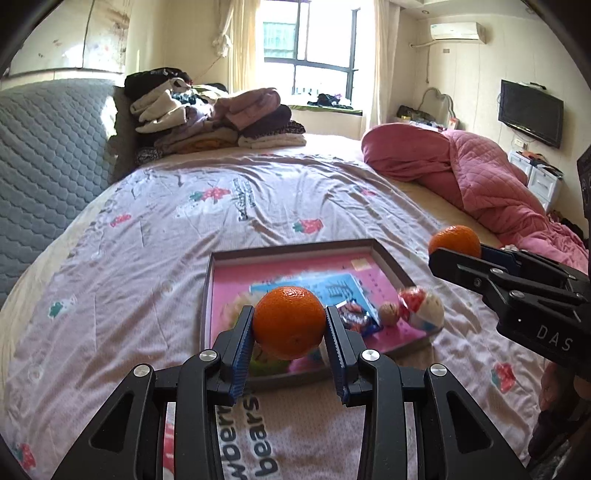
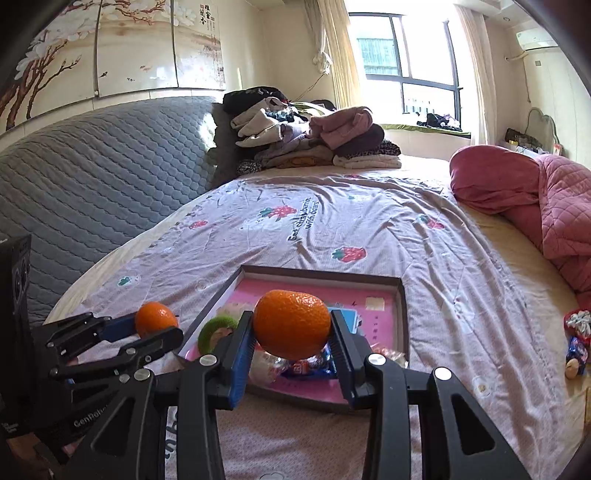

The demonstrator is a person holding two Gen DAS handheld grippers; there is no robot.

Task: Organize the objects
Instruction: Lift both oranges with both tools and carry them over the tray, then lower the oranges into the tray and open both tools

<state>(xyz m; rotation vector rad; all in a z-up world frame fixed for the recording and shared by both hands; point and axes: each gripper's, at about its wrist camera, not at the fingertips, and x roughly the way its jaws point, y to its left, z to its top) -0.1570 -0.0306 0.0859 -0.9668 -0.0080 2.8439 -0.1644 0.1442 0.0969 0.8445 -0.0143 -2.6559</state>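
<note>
A sunlit bedroom with cream walls — a dark-framed window (image 1: 314, 48) flanked by pale curtains (image 1: 236, 40), an air conditioner (image 1: 457, 31) and television (image 1: 530, 112) on the right wall, a grey quilted headboard (image 2: 99, 166), a flower-painted panel (image 2: 110, 48) above it.

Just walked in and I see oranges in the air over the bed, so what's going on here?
A person is tidying snacks on the bed, holding a two-finger tool in each hand. The left tool is clamped on one orange, and the right tool is clamped on another orange. Both fruits are held clear above a shallow pink tray lying on the bedspread. In the tray lie a few wrapped sweets and a walnut. More sweets lie loose on the bed, off to the right.
</note>
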